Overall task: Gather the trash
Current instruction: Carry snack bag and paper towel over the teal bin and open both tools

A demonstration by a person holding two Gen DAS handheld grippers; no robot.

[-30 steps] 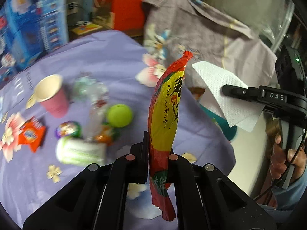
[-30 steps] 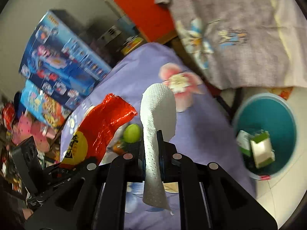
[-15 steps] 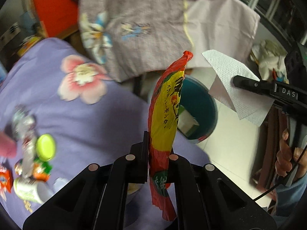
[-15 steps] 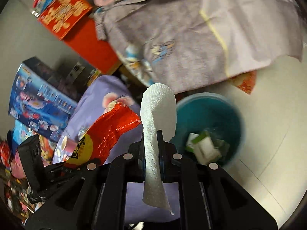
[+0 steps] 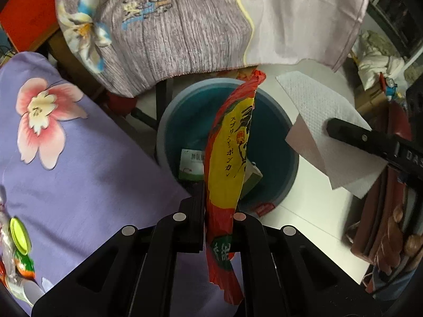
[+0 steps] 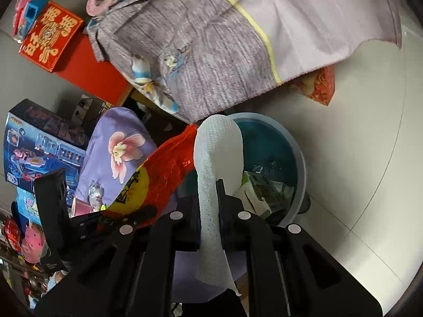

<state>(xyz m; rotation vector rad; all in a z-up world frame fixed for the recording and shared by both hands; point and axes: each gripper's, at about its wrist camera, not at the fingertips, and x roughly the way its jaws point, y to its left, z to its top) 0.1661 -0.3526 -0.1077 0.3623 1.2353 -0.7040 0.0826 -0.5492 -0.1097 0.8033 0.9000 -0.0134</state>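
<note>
My left gripper is shut on a red and yellow snack wrapper that stands up between its fingers, right over the blue bin on the floor. My right gripper is shut on a white paper towel, held above the same bin. In the left wrist view the paper towel hangs at the right, past the bin's rim, pinched by the right gripper's fingers. The wrapper appears at the left in the right wrist view. The bin holds small cartons.
A purple flowered cloth covers the table at the left, with a green lid and other litter at its edge. A grey cloth drapes behind the bin. Toy boxes stand at the left. White floor tiles lie right of the bin.
Both grippers have swung away from the table and down toward the bin, each keeping its hold. The bin now sits directly under the wrapper; the table litter has slid off to the left.
</note>
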